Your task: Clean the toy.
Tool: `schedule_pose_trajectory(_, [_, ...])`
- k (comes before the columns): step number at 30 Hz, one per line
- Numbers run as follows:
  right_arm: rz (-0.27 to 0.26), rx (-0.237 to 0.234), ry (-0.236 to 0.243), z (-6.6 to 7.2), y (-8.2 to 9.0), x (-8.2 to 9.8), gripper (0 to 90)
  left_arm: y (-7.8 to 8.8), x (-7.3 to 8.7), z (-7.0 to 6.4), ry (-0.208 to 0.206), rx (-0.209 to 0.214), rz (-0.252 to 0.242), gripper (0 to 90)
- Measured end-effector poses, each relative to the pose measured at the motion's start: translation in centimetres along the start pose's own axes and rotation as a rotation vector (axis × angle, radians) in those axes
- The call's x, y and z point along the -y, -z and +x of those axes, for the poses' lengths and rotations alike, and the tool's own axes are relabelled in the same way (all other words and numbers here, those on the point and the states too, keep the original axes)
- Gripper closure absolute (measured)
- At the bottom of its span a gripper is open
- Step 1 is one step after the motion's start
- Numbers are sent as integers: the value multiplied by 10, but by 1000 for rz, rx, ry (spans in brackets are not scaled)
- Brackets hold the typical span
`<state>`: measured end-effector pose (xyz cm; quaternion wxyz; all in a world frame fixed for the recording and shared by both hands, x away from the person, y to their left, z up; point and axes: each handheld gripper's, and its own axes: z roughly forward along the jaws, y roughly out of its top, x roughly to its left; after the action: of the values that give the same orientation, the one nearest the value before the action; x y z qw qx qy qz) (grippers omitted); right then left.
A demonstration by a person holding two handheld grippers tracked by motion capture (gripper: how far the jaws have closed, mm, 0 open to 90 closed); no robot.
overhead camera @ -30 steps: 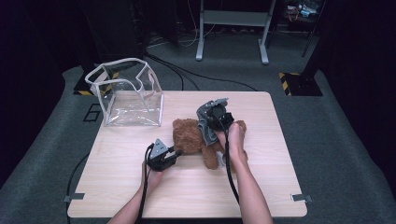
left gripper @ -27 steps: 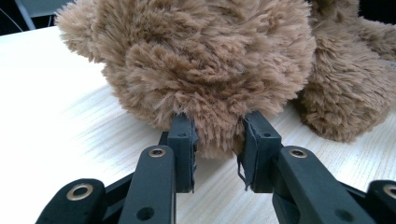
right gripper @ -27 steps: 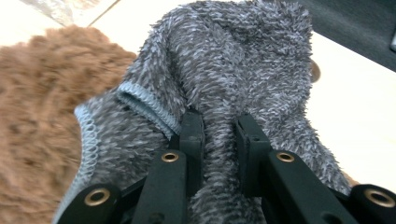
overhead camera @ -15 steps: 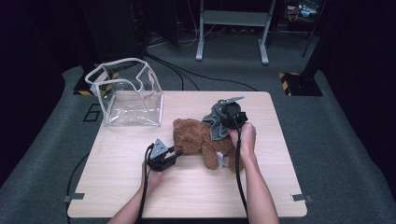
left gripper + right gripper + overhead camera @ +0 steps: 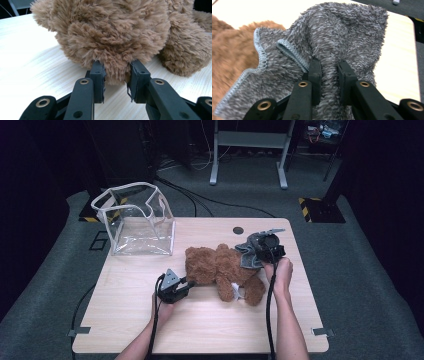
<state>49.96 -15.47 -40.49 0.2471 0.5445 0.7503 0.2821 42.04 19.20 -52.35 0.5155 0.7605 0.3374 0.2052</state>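
Near the desk's far right corner, the right gripper (image 5: 329, 82) is pinching a fold of the grey cloth (image 5: 332, 37), jaws nearly closed on it. Judging by so thin a bite, the cloth could be slipping free if tugged while its edge is snagging on the teddy bear (image 5: 222, 270). Toward the desk's near edge, the left gripper (image 5: 116, 77) is clamping a tuft of the bear's fur, jaws narrowly parted; that hold could tear loose. Beyond them, the clear bag (image 5: 135, 222) is standing at the far left corner.
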Motion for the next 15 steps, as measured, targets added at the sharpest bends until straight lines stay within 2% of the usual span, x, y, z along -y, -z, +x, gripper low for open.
schedule_pose_trajectory(5, [-48, -7, -35, -11, 15, 5, 758, 0, 0, 0, -1, -1, 1, 689])
schedule_pose_trajectory(9, [-94, -25, -28, -11, 29, 3, 758, 0, 0, 0, -1, -2, 1, 689])
schedule_pose_trajectory(15, [-149, -65, 21, 9, 43, -7, 758, 0, 0, 0, -1, -2, 1, 689])
